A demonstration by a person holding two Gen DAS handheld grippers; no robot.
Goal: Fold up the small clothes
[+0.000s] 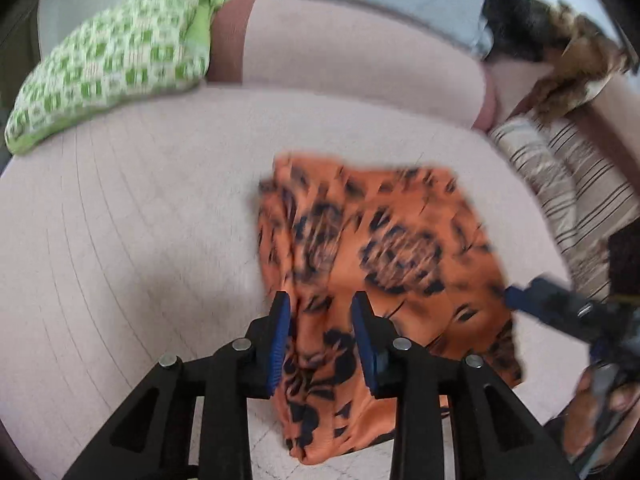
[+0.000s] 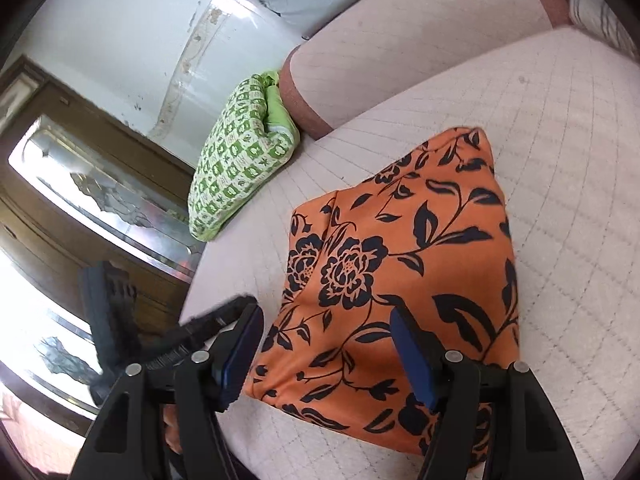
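Centrally, on the pale quilted mattress (image 2: 560,128), we see the orange garment (image 2: 404,264) printed with dark flowers and leaves, lying folded into a rough rectangle. From the left wrist view the same garment (image 1: 376,240) appears blurred, its near edge draped towards the mattress edge. Our left gripper (image 1: 320,340) hovers over that near portion with its blue-padded jaws narrowly parted; cloth shows in the gap between them, but the pads do not press on it. Our right gripper (image 2: 326,348) stands with jaws wide apart above the near end of the garment, nothing clamped between them. At the right of the left wrist view we see the right gripper (image 1: 516,294) again, its blue tip just beside the garment's right edge, with fingers (image 1: 596,396) of the hand wrapped around its handle. To the far left lies a green-and-white checked pillow (image 2: 236,160), resting against a pinkish bolster (image 2: 400,48). At the far right in the left wrist view we see a striped cushion (image 1: 560,184). A dark wooden cabinet (image 2: 80,184) with glass panels stands beyond the mattress on the left
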